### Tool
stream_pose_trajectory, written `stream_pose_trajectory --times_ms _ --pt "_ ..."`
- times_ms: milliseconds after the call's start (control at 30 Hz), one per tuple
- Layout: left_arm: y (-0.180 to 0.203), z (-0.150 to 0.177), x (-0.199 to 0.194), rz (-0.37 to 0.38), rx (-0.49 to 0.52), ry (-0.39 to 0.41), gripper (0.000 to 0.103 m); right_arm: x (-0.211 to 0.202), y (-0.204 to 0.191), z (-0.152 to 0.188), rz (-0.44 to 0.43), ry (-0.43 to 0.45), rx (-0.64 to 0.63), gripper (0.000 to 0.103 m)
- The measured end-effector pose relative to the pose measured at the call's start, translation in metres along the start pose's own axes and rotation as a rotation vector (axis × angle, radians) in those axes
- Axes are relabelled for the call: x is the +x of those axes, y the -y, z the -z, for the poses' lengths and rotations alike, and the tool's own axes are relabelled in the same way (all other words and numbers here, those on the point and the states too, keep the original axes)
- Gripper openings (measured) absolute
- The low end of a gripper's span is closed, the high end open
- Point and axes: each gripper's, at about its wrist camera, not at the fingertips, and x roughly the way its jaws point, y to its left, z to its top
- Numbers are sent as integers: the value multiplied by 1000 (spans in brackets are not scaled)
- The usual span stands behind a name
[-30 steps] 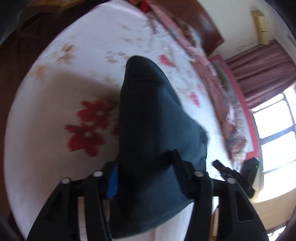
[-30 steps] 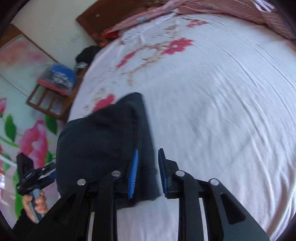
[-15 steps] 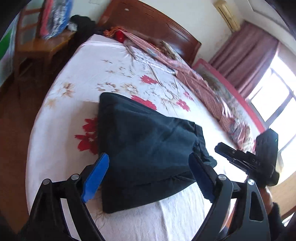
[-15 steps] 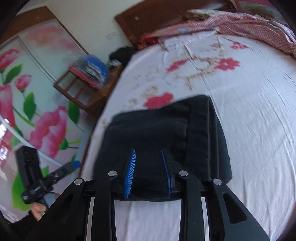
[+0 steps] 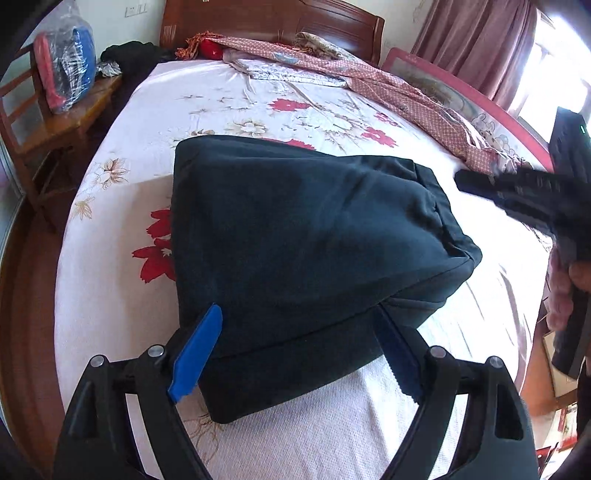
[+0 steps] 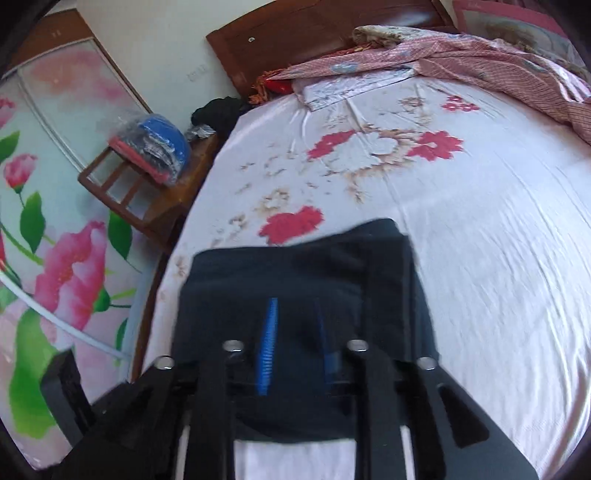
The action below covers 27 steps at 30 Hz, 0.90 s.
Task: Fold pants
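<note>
The dark navy pants lie folded in a thick stack on the white floral bed sheet. My left gripper is open, its blue pads wide apart on either side of the stack's near edge, holding nothing. In the right wrist view the pants lie just ahead. My right gripper hovers over their near edge with its blue pads a small gap apart and nothing between them. The right gripper also shows in the left wrist view at the far right, above the bed.
A pink checked blanket lies along the far side below the wooden headboard. A wooden chair with a plastic-wrapped bundle stands left of the bed. A wardrobe with a pink flower print is at the left.
My left gripper has let go of the pants and opened wide. Both grippers have drawn back and tilted up, and the pants now lie flat on the bed.
</note>
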Motion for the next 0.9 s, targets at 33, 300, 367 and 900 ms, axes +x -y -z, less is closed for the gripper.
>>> stream_pose_trajectory --times_ms 33,300,367,900 --pt "0 0 -1 1 5 1 83 16 -10 -12 16 -12 -37 42" --pt "4 19 4 5 30 -24 85 119 6 -25 241 -178 -81 15" --pt "5 19 1 9 44 -27 85 106 30 -27 188 -155 30 14" --pt "-27 60 -98 -510 -232 -73 97 -79 10 104 295 -118 42 80"
